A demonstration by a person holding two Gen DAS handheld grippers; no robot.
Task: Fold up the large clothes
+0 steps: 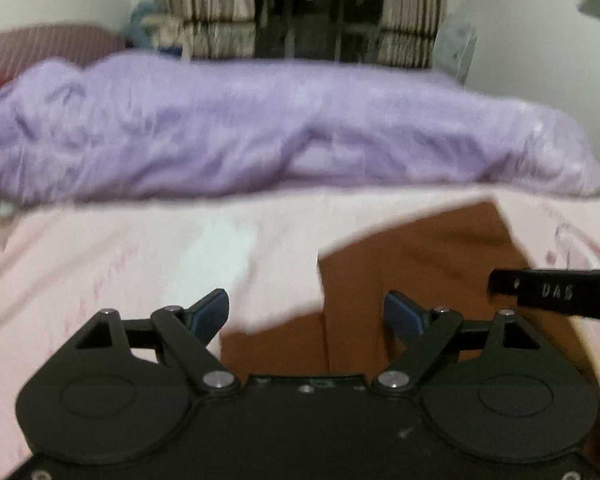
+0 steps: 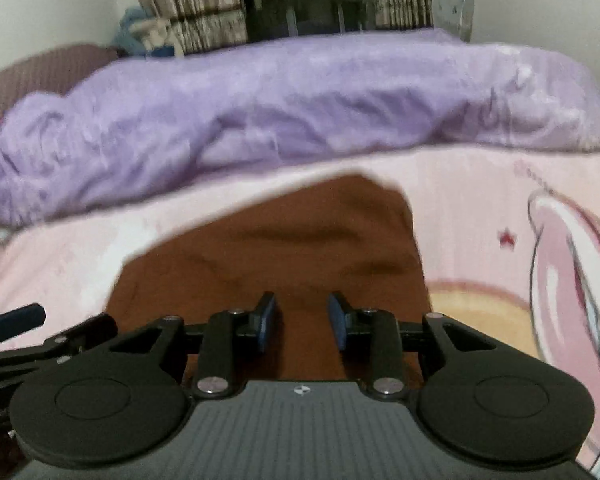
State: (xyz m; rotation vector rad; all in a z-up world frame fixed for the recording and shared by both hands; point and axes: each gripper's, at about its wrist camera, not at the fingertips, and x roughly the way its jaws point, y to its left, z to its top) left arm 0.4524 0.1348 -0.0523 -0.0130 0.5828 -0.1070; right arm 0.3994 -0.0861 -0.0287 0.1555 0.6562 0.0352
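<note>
- Left gripper (image 1: pixel 306 312): jaws spread wide, nothing between the blue pads (image 1: pixel 210 314). It hangs above the near left edge of the brown garment (image 1: pixel 400 264), not touching the cloth.
- Right gripper (image 2: pixel 302 320): jaws partly parted, blue pads (image 2: pixel 266 322) apart with a clear gap; no cloth pinched between them. It points down over the near middle of the brown garment (image 2: pixel 300 240).
- The garment lies flat on the pink bedsheet (image 2: pixel 480 208), near side of the bed, with a folded edge running up toward the far side. Both views are smeared by blur, so the fold lines are read only roughly.
- The sheet carries a cartoon print (image 2: pixel 560 240) on the right.
- A rumpled purple duvet (image 1: pixel 260 128) runs left to right across the far side of the bed, beyond the garment and apart from it.
- Striped curtains (image 1: pixel 204 4) hang at the far wall; a dull maroon pillow (image 1: pixel 48 46) sits at far left.
- Each gripper shows at the edge of the other's view, close alongside.
</note>
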